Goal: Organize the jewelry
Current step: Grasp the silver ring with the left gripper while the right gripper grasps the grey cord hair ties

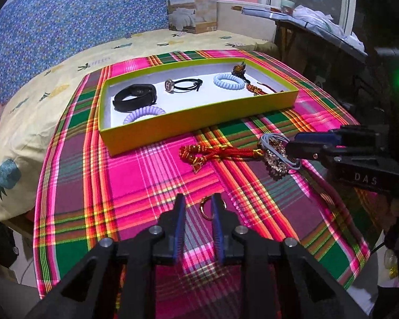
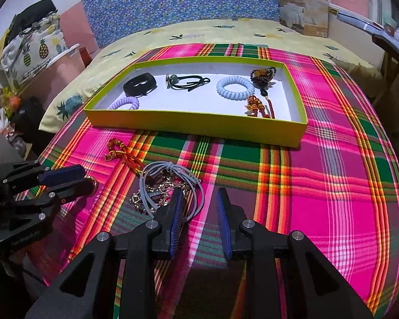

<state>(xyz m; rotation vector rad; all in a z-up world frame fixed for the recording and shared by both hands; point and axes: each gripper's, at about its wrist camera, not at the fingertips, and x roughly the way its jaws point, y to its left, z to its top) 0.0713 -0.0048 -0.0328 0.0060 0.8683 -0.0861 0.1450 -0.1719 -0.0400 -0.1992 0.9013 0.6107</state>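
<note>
lying between left jaws, gold ring point(image 1: 205, 208)

- a bed with a pale yellow pineapple-print sheet point(image 1: 34, 122) carries everything.
- a bright plaid cloth point(image 1: 135, 180) lies spread over the sheet.
- on the cloth: a shallow yellow-green tray point(image 1: 199, 122), a red beaded tassel point(image 1: 196, 154), a gold chain tangled with grey cords point(image 2: 167, 186), and a small gold ring point(image 1: 205, 207).
- a cardboard box point(image 1: 192, 8) stands on the sheet beyond.
</note>
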